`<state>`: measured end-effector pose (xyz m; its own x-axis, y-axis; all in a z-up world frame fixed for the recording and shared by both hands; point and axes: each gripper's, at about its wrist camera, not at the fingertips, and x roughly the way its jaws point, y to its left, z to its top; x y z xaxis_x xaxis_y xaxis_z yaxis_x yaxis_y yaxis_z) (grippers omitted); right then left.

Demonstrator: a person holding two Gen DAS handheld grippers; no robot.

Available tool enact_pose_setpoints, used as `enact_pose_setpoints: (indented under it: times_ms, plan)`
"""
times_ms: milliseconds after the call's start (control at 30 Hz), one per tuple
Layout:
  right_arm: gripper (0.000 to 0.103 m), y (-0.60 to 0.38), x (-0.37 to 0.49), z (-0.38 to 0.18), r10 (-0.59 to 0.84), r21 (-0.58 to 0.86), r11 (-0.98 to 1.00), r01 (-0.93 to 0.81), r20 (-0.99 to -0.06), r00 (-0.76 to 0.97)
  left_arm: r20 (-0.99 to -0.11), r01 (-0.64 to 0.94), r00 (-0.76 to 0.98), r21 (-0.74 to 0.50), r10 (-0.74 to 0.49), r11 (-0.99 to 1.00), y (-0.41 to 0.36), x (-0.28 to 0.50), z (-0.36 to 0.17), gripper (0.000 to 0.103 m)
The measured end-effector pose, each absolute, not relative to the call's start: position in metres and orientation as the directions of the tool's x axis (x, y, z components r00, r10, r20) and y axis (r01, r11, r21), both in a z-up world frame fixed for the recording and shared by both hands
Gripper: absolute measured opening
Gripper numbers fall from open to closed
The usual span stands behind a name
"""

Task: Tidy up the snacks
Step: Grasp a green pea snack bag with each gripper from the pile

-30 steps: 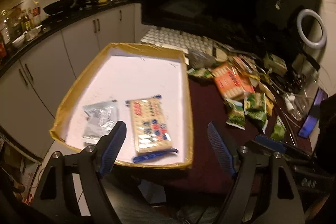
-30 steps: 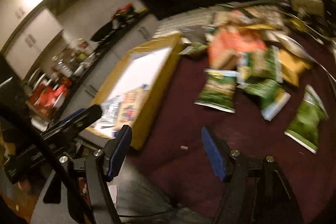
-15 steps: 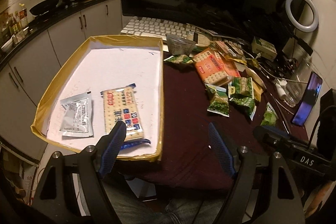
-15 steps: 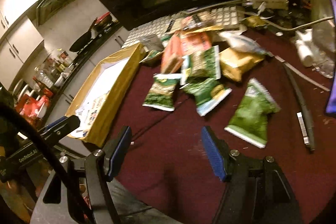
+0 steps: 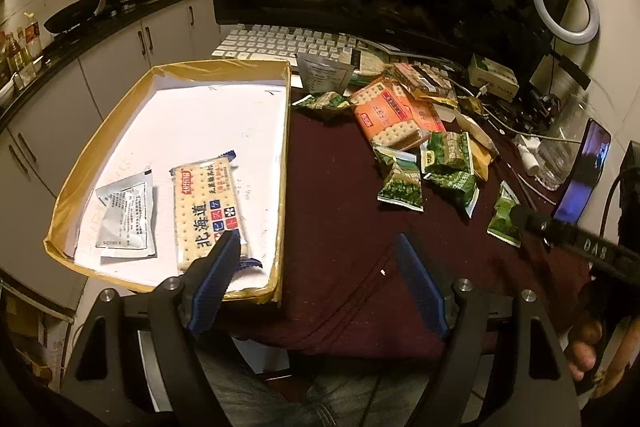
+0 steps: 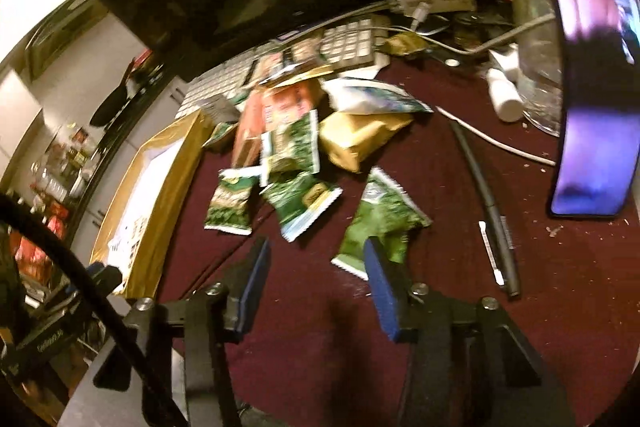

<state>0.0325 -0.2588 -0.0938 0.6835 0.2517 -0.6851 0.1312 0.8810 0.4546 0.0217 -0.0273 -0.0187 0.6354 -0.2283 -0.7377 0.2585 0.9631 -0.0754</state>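
Two packets, a cracker pack [image 5: 210, 211] and a silver sachet [image 5: 126, 213], lie in the tray [image 5: 168, 75] at nine o'clock, most snacks [image 6: 304, 163] remain piled on the desk [image 5: 340, 227], and both left tongs [image 5: 316, 267] and right tongs [image 6: 316, 267] are apart and empty.

Cracker packet [image 5: 208, 211] in the cardboard tray [image 5: 282, 163] bears large characters "北海道"; its smaller print is illegible; black gripper handle [image 5: 592, 249] at right reads "DAS"; other wrappers unreadable.

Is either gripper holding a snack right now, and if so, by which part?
Nothing is held. The left gripper and right gripper are both open and empty; the nearest green packet lies loose on the table.
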Motion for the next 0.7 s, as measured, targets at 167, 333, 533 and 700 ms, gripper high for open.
enact_pose_setpoints:
  times_ms: [167,333,533,700]
  plan:
    - [0.043,-0.270,0.038,-0.103,0.210,0.440,0.878,0.187,-0.706,0.676,-0.744,0.263,0.627,-0.077,-0.232,0.962,-0.031,0.023,-0.021,0.080]
    - [0.028,-0.266,0.047,-0.112,0.159,0.399,0.890,0.221,-0.725,0.670,-0.755,0.277,0.615,-0.065,-0.228,0.959,-0.038,0.027,-0.026,0.080]
    - [0.011,-0.248,0.049,-0.109,0.162,0.360,0.920,0.154,-0.709,0.686,-0.764,0.295,0.604,-0.051,-0.227,0.954,-0.048,0.035,-0.030,0.080]
    - [0.008,-0.248,0.049,-0.109,0.215,0.380,0.921,0.090,-0.686,0.695,-0.785,0.328,0.567,-0.061,-0.248,0.943,-0.063,0.051,-0.037,0.080]
